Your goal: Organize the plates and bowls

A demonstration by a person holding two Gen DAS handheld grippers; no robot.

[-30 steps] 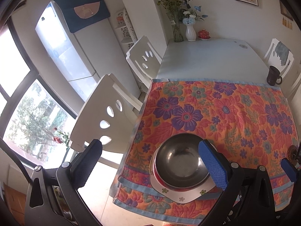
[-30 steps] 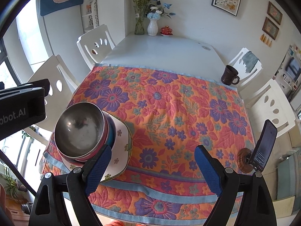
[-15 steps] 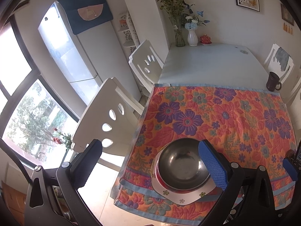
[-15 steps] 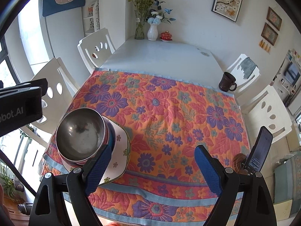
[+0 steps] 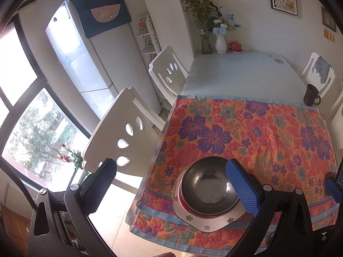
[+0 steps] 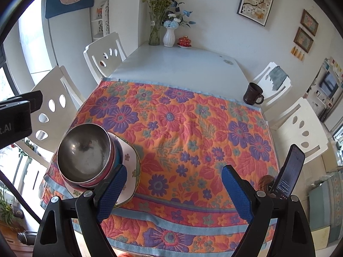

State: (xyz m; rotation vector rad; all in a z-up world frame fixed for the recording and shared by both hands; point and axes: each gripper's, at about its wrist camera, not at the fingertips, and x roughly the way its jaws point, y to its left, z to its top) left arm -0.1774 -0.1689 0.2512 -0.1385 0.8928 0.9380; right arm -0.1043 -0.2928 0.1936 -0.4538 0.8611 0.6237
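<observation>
Reading ".AI": white lettering on left gripper (image 6: 15, 115) body.

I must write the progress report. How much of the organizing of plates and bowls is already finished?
Done: the steel bowl sits nested in the stack on the white flowered plate. In hand: nothing; the left gripper and right gripper are open. Left: no loose dishes are visible; only the brown mug stands apart.

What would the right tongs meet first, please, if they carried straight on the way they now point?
Probably the flowered cloth on the table: the right tongs are open and aimed at bare cloth. The stacked bowls and plate sit off to their left, so they would likely be missed, though depth is unclear.
</observation>
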